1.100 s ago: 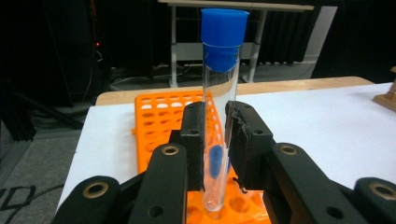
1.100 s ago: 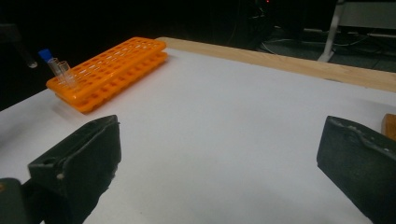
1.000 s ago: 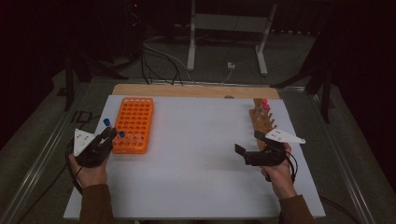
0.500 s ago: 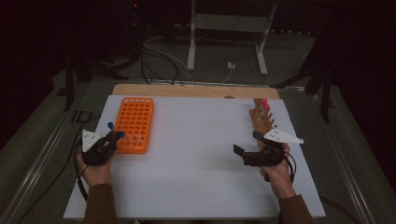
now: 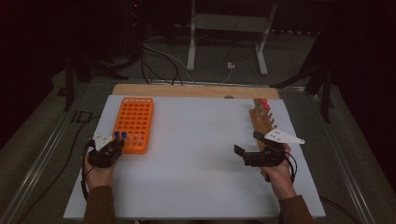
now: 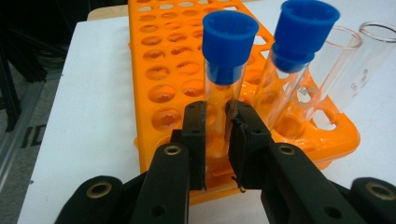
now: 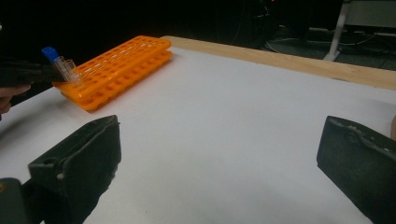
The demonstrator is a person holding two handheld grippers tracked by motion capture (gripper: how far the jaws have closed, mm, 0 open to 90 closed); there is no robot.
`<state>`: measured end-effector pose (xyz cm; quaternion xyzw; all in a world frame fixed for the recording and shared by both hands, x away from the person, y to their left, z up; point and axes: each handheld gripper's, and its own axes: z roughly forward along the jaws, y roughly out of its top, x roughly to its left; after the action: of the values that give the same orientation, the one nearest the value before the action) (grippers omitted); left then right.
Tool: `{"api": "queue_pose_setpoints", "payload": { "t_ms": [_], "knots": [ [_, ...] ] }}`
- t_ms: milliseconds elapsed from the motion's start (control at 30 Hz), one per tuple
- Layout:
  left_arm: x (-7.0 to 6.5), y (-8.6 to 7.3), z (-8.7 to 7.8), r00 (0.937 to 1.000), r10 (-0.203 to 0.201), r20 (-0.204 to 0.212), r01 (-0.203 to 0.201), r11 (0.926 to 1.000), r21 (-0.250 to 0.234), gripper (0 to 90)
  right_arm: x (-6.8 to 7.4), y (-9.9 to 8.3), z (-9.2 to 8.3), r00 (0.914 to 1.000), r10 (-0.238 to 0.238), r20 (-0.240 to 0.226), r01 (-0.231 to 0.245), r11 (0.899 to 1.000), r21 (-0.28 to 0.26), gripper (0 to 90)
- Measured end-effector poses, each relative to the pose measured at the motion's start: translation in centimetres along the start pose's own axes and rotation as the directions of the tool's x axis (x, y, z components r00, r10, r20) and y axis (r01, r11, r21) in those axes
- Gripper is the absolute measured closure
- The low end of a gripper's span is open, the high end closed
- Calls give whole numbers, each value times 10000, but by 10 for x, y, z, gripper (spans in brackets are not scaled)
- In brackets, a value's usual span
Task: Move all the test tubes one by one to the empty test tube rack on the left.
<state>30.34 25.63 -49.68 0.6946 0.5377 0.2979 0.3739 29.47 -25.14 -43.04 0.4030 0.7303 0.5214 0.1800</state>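
Left gripper (image 6: 215, 122) fingers clamped on blue-capped test tube (image 6: 224, 79), tube standing in near-corner hole of orange rack (image 5: 134, 123) at surface's left edge. Right gripper (image 5: 246, 144) fingers spread wide, empty, near wooden rack (image 5: 261, 122) at right edge.

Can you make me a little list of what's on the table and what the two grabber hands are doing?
Left gripper: jaws shut on a blue-capped tube standing in the orange rack's front row
Beside it: a second blue-capped tube, then two clear tubes without caps
Right gripper: jaws wide open, holding nothing, above the white table
Wooden rack: at the table's right side, with red-capped tubes
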Motion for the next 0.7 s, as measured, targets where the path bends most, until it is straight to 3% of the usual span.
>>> {"api": "queue_pose_setpoints", "payload": {
  "t_ms": [200, 400, 533, 700],
  "knots": [
    [1, 1, -7, 9997, -240, 73, 242, 9994, -257, 667, -1, 0, 0, 10000, 17, 1, -17, 10000, -10, 0],
    [4, 1, -20, 9972, -611, 438, 639, 9958, -654, 571, -1, 0, -1, 10000, 34, 23, -34, 10000, -16, 0],
    [6, 3, -30, 9918, -972, 826, 1065, 9873, -1179, 468, -2, 0, -3, 10000, 43, 60, -43, 10000, -48, 0],
    [1, 8, -38, 9900, -807, 1158, 1010, 9781, -1818, 308, -4, 0, -3, 9999, 78, 118, -77, 10000, -51, 0]
  ]
}}
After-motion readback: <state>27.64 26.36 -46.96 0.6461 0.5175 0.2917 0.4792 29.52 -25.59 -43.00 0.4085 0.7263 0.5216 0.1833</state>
